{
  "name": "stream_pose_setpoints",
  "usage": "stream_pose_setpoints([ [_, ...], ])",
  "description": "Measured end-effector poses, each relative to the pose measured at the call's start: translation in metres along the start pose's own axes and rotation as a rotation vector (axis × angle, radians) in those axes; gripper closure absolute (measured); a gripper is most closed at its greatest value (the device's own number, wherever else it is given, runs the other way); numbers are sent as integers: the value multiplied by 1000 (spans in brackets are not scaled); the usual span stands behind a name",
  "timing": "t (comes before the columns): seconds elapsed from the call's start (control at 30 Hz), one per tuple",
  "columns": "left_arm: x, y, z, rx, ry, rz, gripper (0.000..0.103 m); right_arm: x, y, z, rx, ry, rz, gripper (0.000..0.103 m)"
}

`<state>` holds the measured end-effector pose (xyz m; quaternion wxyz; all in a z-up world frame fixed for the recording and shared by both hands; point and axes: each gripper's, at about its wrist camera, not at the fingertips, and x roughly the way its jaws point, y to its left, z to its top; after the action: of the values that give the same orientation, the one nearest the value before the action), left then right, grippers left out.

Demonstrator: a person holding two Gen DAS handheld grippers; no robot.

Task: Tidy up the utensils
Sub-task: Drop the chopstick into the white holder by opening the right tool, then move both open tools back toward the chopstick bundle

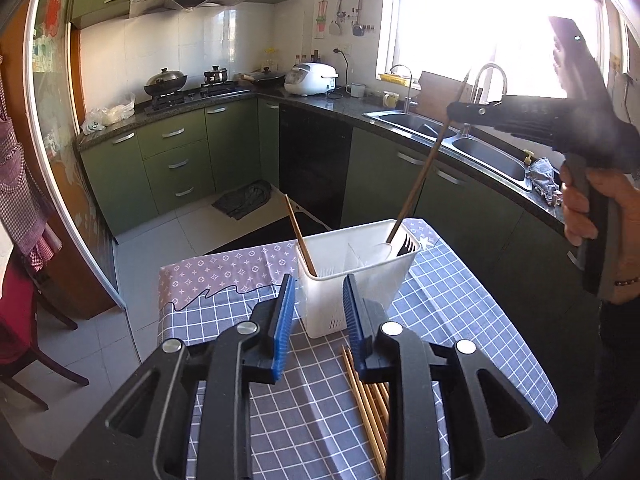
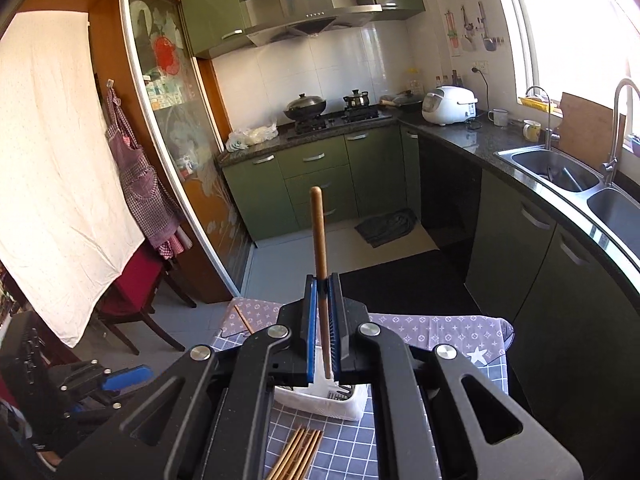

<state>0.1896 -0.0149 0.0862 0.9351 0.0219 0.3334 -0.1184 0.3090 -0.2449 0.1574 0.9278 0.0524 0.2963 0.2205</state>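
A white divided utensil holder (image 1: pixel 360 296) stands on the checked tablecloth (image 1: pixel 224 320). One wooden chopstick (image 1: pixel 298 232) leans in its left compartment, and a black fork (image 1: pixel 406 242) stands in the right one. My left gripper (image 1: pixel 319 284) hovers just short of the holder, open, with nothing between its blue pads. Several loose chopsticks (image 1: pixel 368 400) lie on the cloth under its right finger. My right gripper (image 2: pixel 323 280) is shut on the wooden handle of a white spoon (image 2: pixel 318 224). The spoon (image 1: pixel 424 168) slants down with its bowl inside the holder's right compartment.
A person's hand (image 1: pixel 580 208) holds the right gripper at the table's right side. Green cabinets and a dark counter with a double sink (image 1: pixel 472 148) run behind and to the right. A red chair (image 2: pixel 136 280) stands left of the table. A dark mat (image 1: pixel 244 200) lies on the floor.
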Motion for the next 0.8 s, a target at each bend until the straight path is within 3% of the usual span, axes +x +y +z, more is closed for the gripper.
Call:
stream_pose_setpoints([
  [0.23,12,3,-14,-18,69,-20,75,59,-1,-28,-17,123,-10,96],
  [0.3,16,2,-18,-27,92,-27,75,62,1,-34,-29,139,-5,90],
  [0.37,19,0,-21,-24,106,-26,75,53,1,-36,-28,122,5,78],
  [0.5,21,-8,-27,-21,132,-28,73,11,4,-40,-42,71,31,77],
  [0.6,24,-14,-34,-21,156,-28,70,-22,6,-59,-61,58,37,71],
  [0.8,42,-27,-61,-24,264,-22,70,-38,-17,-144,-8,188,54,64],
])
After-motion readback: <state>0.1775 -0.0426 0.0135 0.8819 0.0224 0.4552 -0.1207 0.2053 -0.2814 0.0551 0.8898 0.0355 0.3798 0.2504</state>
